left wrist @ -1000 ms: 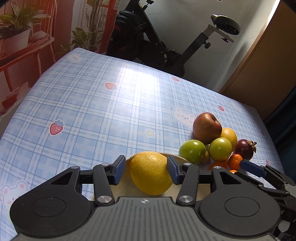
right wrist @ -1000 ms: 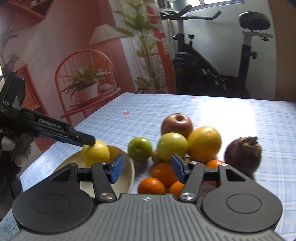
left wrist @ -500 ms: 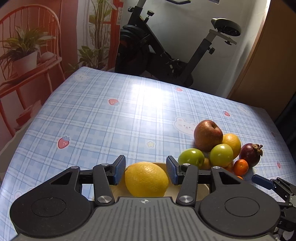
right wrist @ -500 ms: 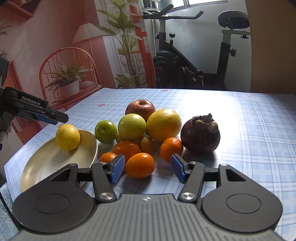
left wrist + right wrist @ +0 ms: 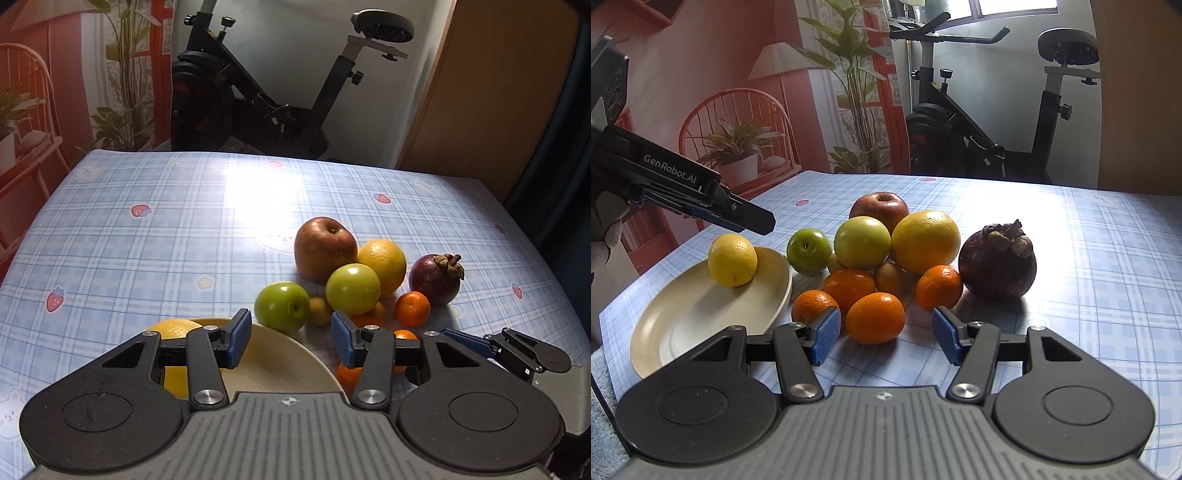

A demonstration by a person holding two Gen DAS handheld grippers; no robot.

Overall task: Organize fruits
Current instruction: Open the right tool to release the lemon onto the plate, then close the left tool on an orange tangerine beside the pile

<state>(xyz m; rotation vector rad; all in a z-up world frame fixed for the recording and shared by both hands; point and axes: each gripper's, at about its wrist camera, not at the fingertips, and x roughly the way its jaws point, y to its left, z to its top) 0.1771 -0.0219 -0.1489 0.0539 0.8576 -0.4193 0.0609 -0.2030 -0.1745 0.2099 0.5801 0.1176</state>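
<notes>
Table (image 5: 1108,258) from right shows whole lemon (image 5: 732,259), plate (image 5: 683,321).

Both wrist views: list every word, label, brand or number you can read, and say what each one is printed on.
"GenRobot.AI": white lettering on the black side of the left gripper, seen in the right wrist view.
No other readable text. The tablecloth carries only pictures: strawberries, stars and bear faces. The fruits bear no stickers. The small round marks on the gripper bodies are symbols, not letters.
</notes>
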